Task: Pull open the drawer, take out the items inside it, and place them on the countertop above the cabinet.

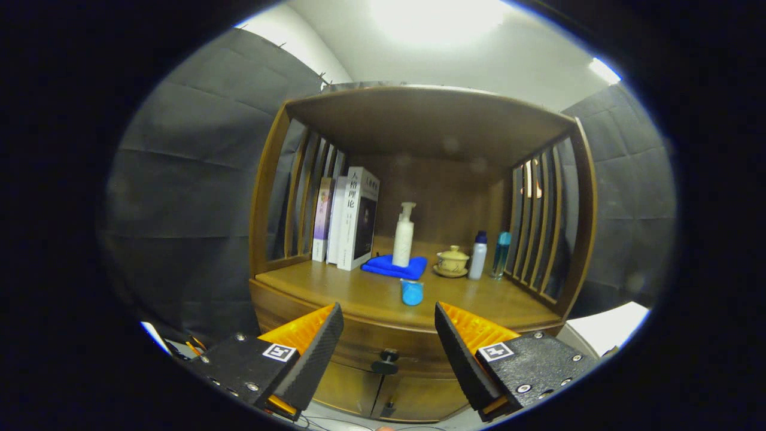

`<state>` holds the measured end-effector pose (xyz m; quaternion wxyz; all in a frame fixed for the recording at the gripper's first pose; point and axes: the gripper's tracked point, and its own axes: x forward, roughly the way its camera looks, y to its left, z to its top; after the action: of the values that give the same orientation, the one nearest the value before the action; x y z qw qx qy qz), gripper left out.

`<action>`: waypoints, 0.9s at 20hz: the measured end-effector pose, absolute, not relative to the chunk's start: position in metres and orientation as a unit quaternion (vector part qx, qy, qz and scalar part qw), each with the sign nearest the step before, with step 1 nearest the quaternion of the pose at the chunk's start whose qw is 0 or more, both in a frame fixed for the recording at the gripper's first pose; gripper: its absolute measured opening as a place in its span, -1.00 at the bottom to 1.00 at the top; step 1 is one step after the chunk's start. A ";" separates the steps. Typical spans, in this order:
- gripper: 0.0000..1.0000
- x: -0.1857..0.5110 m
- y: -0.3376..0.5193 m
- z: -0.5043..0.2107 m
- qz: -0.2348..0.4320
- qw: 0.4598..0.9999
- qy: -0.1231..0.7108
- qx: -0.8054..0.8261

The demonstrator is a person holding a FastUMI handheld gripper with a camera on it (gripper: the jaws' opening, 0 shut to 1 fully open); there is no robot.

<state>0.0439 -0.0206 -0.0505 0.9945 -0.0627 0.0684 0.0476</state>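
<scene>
So we've got the gripper [389,347] with its fingers spread wide and nothing between them, lined up on the drawer [383,341], which looks fully closed under the countertop [359,293]. Its dark knob [387,361] sits right in the gap just ahead. We reckon the trick is to come in level, pinch the knob square, then pull straight back, staying clear of the little blue cup [412,292] above.

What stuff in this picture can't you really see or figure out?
- Inside the drawer: hidden in the gripper view by its shut front, so its contents are unknown.
- Lower cabinet doors: partly covered by the open gripper, whose fingers hold nothing.
- Small blue thing on the countertop: too small to identify.
- Behind the books: blocked by them.
</scene>
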 end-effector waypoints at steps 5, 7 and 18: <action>0.89 0.013 -0.049 -0.014 0.031 0.997 0.038 -0.063; 0.89 0.005 -0.050 -0.004 0.039 0.998 0.015 -0.040; 0.89 -0.030 -0.024 0.000 0.030 0.999 -0.021 -0.031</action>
<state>-0.0301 -0.0242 -0.0002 0.9989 -0.0306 -0.0212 0.0298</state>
